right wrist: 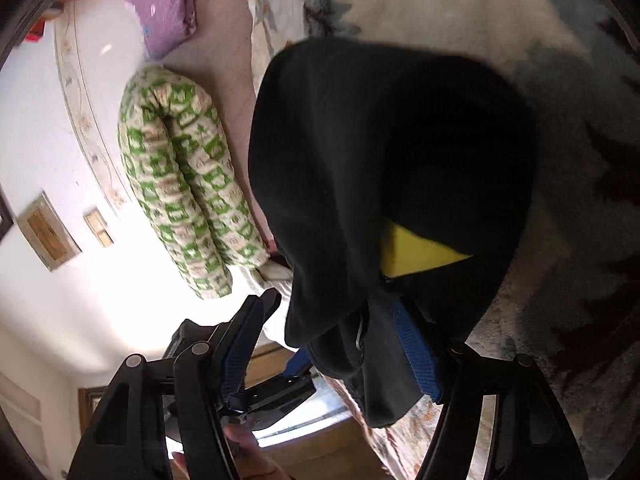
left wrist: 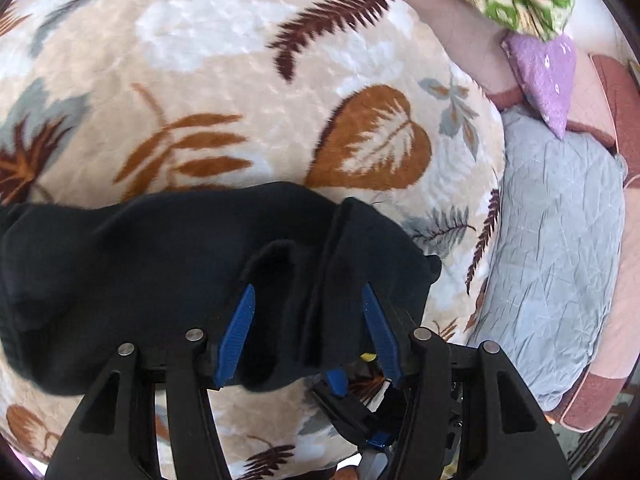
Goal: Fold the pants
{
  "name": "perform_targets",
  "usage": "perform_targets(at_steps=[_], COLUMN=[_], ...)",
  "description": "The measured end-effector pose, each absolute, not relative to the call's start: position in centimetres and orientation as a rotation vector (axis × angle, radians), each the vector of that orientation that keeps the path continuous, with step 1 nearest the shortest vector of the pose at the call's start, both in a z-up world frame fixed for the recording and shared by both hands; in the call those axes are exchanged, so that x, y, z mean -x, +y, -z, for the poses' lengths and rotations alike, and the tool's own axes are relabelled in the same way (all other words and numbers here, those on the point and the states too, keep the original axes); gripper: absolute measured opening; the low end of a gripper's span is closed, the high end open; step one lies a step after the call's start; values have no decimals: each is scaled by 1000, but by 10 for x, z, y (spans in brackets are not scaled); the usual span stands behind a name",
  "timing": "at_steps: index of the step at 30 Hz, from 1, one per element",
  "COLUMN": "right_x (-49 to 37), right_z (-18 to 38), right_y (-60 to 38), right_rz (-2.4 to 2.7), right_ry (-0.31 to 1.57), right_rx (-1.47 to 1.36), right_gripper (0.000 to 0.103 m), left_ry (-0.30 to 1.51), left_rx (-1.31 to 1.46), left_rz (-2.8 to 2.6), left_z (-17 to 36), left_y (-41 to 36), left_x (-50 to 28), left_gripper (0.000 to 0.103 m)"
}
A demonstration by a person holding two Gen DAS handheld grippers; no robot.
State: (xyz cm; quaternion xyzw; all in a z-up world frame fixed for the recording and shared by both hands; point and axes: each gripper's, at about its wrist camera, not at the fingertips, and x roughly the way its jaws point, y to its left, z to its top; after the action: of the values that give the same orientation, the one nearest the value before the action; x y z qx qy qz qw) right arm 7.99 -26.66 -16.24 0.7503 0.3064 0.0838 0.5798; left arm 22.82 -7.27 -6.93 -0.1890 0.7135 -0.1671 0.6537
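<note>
My left wrist view is evenly lit by soft daylight and mostly sharp, with strong fisheye bending and black vignetting at the corners; the black pants (left wrist: 168, 280) read as a near-featureless dark mass. My right wrist view is overexposed on the white wall (right wrist: 60, 152), which blows out to glare. The blanket (right wrist: 460, 8) there is motion-blurred, and a soft shadow lies beside the pants.

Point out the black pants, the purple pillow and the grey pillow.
black pants (left wrist: 140, 264), left wrist view, broad flat part.
purple pillow (left wrist: 544, 76), left wrist view, middle.
grey pillow (left wrist: 556, 248), left wrist view, crinkled top.
</note>
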Motion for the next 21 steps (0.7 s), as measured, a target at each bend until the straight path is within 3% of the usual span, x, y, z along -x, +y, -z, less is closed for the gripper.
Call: perform_targets(at_steps=[4, 7, 9, 11, 13, 17, 21], right_x=[-80, -83, -87, -88, -89, -81, -75], right_z=[169, 173, 176, 178, 171, 126, 83], right_y=[-273, -271, -267, -267, -270, -294, -310], right_rz=[-197, -194, -187, -173, -175, -140, -81], right_ry=[692, 722, 738, 760, 772, 725, 697], right_rx=[-1806, -1803, -1793, -1760, -1673, -1421, -1146], right_gripper=[70, 60, 39, 17, 16, 14, 13], left_ry=[1660, 1671, 1665, 1665, 1649, 1554, 1567], left_rx=[435, 446, 479, 486, 478, 436, 286], left_rz=[412, 433, 466, 480, 515, 600, 500], left_z=[82, 85, 84, 81, 75, 56, 78], left_y=[-93, -96, -95, -95, -100, -117, -130], left_x=[-236, -236, -236, -233, -228, -213, -208], left_gripper=[55, 52, 31, 23, 14, 14, 14])
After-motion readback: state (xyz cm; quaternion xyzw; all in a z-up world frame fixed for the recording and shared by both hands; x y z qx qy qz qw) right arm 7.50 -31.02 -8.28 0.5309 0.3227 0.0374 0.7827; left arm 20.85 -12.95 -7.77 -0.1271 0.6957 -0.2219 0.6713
